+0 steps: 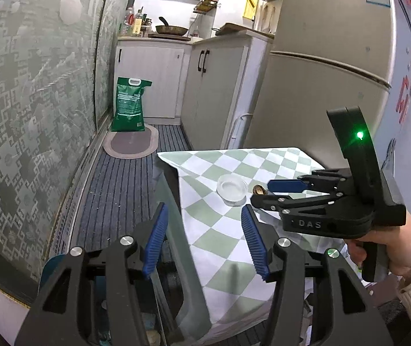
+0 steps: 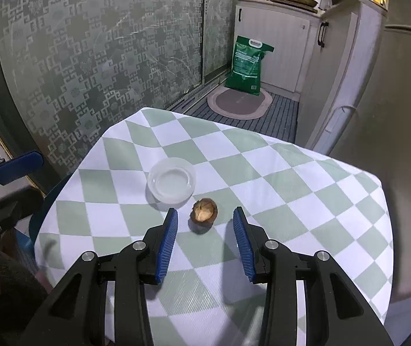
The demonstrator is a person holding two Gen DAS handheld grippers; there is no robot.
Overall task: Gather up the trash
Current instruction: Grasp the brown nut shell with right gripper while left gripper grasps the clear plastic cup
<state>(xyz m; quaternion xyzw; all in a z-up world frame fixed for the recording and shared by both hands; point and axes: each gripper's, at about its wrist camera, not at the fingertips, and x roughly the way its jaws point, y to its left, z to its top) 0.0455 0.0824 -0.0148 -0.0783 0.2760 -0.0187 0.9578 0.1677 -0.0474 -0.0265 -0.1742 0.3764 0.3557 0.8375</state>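
Observation:
A brown nutshell half (image 2: 204, 212) lies on the green-and-white checked tablecloth (image 2: 277, 173), just right of a small clear glass dish (image 2: 171, 184). My right gripper (image 2: 205, 216) is open, its blue pads either side of the shell and slightly above it. In the left wrist view the shell (image 1: 259, 190) peeks out behind the right gripper (image 1: 266, 193), beside the dish (image 1: 232, 187). My left gripper (image 1: 204, 212) is open and empty, held over the table's left edge.
A fridge (image 1: 329, 66) stands behind the table. White kitchen cabinets (image 1: 214, 86), a green sack (image 1: 128, 104) and an oval mat (image 1: 132, 142) lie beyond on striped flooring. A patterned glass door (image 2: 90, 57) runs along the left.

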